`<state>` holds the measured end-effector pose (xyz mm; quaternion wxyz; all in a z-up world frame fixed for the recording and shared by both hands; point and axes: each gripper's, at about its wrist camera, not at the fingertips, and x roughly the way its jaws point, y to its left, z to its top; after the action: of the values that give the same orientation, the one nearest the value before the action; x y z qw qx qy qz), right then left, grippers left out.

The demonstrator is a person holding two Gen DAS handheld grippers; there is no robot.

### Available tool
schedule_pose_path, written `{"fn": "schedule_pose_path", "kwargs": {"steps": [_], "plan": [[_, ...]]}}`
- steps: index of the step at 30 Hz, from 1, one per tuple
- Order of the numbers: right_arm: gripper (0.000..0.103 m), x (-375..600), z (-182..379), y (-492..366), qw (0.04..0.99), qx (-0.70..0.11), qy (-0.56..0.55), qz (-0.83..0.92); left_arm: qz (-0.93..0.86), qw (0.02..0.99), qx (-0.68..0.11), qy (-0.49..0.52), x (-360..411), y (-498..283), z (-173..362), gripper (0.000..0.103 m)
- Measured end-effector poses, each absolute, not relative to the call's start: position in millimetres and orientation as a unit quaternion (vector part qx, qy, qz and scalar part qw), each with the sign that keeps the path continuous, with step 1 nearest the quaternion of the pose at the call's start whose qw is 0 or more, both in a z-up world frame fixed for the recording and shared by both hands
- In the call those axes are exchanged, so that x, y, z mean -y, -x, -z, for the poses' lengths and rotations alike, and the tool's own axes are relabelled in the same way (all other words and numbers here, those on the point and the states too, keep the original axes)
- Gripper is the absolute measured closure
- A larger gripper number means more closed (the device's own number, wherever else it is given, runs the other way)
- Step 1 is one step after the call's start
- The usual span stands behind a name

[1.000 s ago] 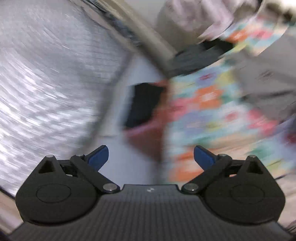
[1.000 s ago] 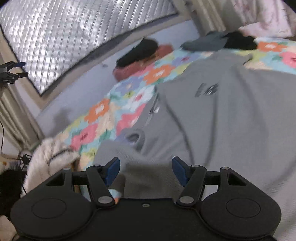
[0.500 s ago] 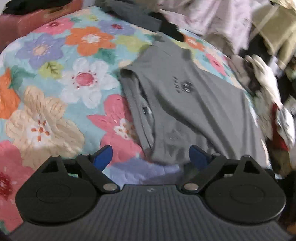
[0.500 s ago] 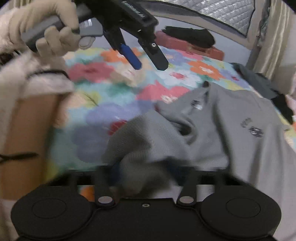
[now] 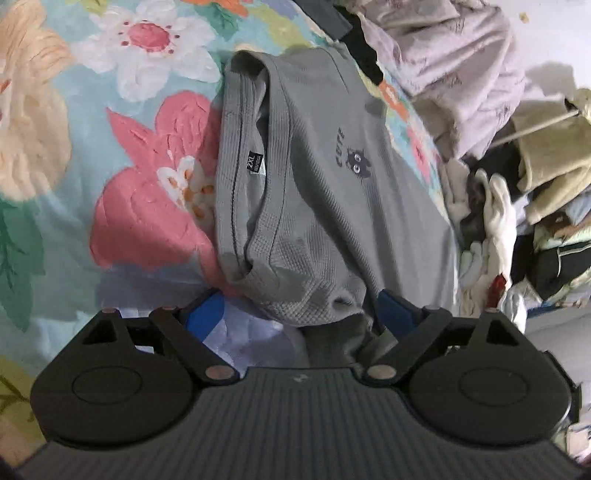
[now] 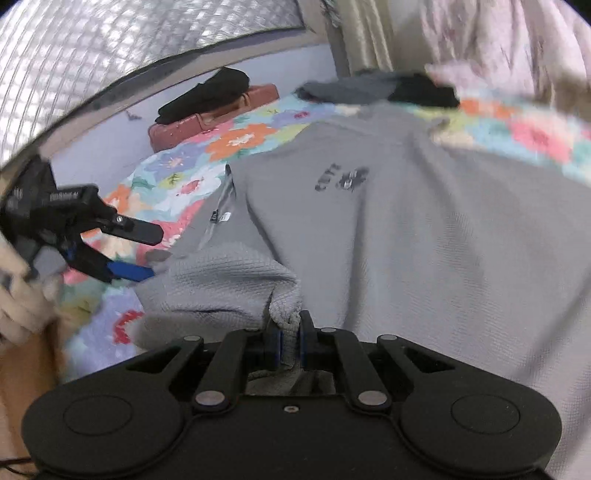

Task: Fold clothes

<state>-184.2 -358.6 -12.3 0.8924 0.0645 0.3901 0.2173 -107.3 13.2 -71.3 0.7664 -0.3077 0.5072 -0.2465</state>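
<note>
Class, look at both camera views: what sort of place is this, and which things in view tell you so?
Most likely a bedroom at home. A grey shirt lies spread on a flowered bedspread, a heap of loose clothes is piled beside it, and a curtain hangs at the far end.

The grey shirt (image 5: 314, 184) is a waffle-knit cloth, matt and finely pitted, with a smoother ribbed band at the neck and a small glossy woven label (image 5: 255, 164) reading 2XL. The bedspread (image 5: 122, 177) under it is soft printed cloth, quilted into shallow ridges. Both grippers (image 5: 299, 314) (image 6: 290, 341) are matt black plastic with dull metal pivot pins and smooth blue pads (image 5: 205, 319); the left one's body is ribbed. The window covering (image 6: 110, 55) is shiny, quilted silver foil. The pink throw (image 5: 454, 62) looks fleecy.
</note>
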Motion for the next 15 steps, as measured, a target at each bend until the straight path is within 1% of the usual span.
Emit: {"fn": "schedule_pose_path", "kwargs": {"steps": [2, 3, 5, 7, 9, 10, 12, 13, 14, 15], "plan": [[0.094, 360.4, 15.0, 183.4, 0.888, -0.391, -0.089, -0.227, 0.252, 0.769, -0.502, 0.307, -11.5, 109.4, 70.9, 0.013], [0.094, 358.1, 16.8, 183.2, 0.888, -0.391, -0.080, -0.226, 0.253, 0.767, -0.499, 0.312, -10.7, 109.9, 72.2, 0.013], [0.093, 354.4, 18.8, 183.7, 0.891, -0.392, -0.058, -0.222, 0.241, 0.755, -0.498, 0.352, -12.5, 105.5, 85.4, 0.007], [0.093, 353.0, 20.9, 183.7, 0.892, -0.392, -0.046, -0.218, 0.223, 0.740, -0.502, 0.389, -14.8, 100.6, 99.5, 0.007], [0.093, 352.8, 24.7, 180.7, 0.895, -0.395, -0.028, -0.204, 0.223, 0.740, -0.506, 0.384, -12.4, 98.1, 100.6, 0.008], [0.093, 352.5, 27.0, 178.5, 0.897, -0.398, -0.010, -0.191, 0.229, 0.748, -0.505, 0.365, -8.9, 98.6, 96.5, 0.012], [0.093, 351.6, 33.1, 174.5, 0.900, -0.404, 0.044, -0.157, 0.224, 0.777, -0.499, 0.312, -0.5, 104.5, 87.2, 0.031], [0.093, 353.7, 34.0, 174.0, 0.900, -0.406, 0.048, -0.152, 0.217, 0.791, -0.498, 0.282, 3.6, 107.6, 84.1, 0.047], [0.093, 356.5, 33.1, 174.5, 0.900, -0.406, 0.043, -0.151, 0.212, 0.804, -0.496, 0.252, 7.5, 110.7, 81.6, 0.059], [0.093, 359.0, 32.0, 175.1, 0.900, -0.407, 0.038, -0.149, 0.209, 0.812, -0.491, 0.234, 10.1, 113.6, 79.4, 0.062]]}}
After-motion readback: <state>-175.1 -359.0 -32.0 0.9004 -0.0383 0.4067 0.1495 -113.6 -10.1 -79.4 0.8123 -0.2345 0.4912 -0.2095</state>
